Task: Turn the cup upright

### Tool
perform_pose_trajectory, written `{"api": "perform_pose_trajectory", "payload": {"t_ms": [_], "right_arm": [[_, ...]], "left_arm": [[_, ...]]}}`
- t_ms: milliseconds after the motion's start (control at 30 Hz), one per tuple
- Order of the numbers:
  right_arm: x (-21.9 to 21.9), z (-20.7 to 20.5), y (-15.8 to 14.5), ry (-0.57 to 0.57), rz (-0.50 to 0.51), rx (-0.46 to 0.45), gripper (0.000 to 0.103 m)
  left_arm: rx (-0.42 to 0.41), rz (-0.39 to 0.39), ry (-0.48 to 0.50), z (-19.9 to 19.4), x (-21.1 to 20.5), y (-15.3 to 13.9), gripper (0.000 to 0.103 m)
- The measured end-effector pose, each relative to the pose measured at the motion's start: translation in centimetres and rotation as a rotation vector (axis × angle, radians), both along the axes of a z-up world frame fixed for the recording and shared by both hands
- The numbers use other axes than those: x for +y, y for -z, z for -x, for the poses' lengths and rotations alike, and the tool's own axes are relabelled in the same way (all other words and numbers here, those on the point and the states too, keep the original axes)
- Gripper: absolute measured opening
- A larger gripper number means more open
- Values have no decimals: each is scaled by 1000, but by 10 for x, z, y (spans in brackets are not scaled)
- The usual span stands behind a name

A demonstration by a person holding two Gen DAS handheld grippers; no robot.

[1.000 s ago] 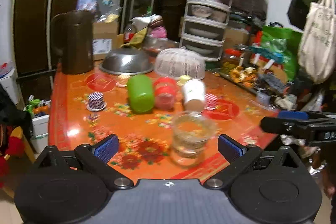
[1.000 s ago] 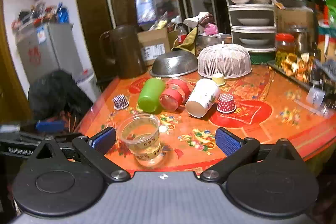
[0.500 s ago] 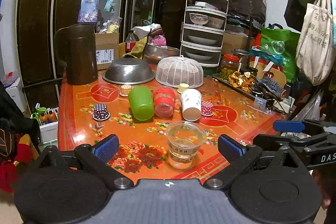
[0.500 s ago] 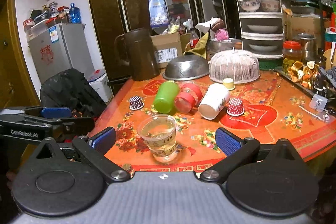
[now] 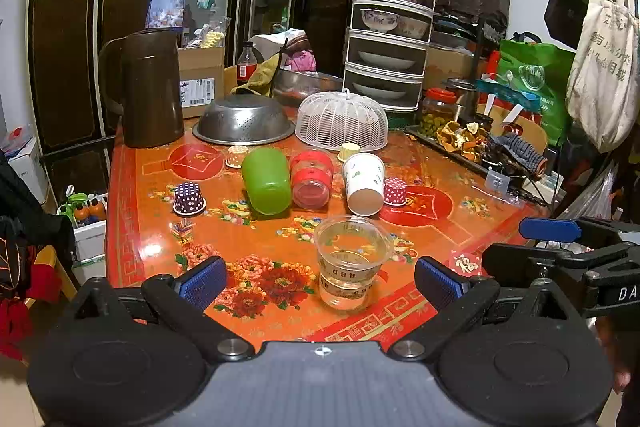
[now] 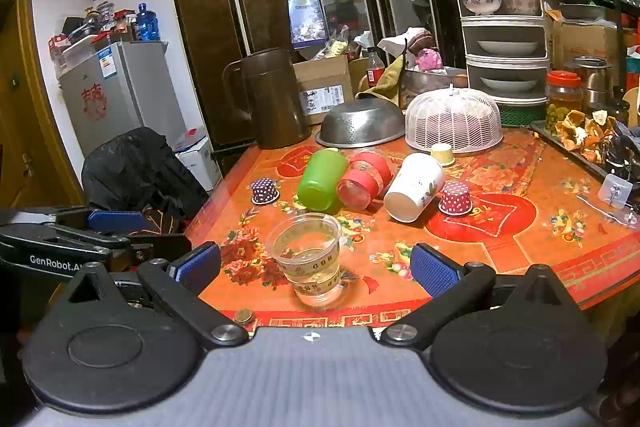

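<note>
Clear cup point(image 5: 352, 259) apparently unmoved, upright; both grippers' jaws remain wide, retreated slightly.

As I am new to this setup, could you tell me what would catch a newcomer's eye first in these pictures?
First, the clear plastic cup standing upright at the near edge of the orange floral table, ahead of both open tools. Behind it lie three tipped cups in a row: green cup, red cup and white paper cup. Farther back sit a steel colander and a white mesh food cover.
</note>
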State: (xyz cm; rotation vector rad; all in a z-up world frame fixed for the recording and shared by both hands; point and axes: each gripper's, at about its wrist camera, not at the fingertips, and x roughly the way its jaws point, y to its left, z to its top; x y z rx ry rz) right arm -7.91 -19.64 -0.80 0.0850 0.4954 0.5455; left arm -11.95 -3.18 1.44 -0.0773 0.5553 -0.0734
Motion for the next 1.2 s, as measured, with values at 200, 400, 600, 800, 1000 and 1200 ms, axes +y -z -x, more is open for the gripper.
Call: {"api": "perform_pose_trajectory", "payload": {"t_ms": [200, 400, 600, 800, 1000, 1200], "right_arm": [[1, 2, 1, -1, 5, -10, 102], [1, 1, 1, -6, -1, -6, 102], [2, 1, 0, -11, 4, -8, 102], [3, 2, 0, -14, 5, -11, 102], [4, 2, 2, -15, 2, -5, 102], [4, 1, 2, -18, 0, -7, 102]], "left_arm": [[-4, -5, -5, -1, 0, -1, 101], [-2, -5, -4, -1, -1, -1, 101], [-1, -5, -1, 1, -2, -1, 101], [3, -8, -1, -1, -2, 0, 101], [2, -7, 3, -1, -1, 1, 101], [3, -7, 4, -1, -1, 1, 101]]}}
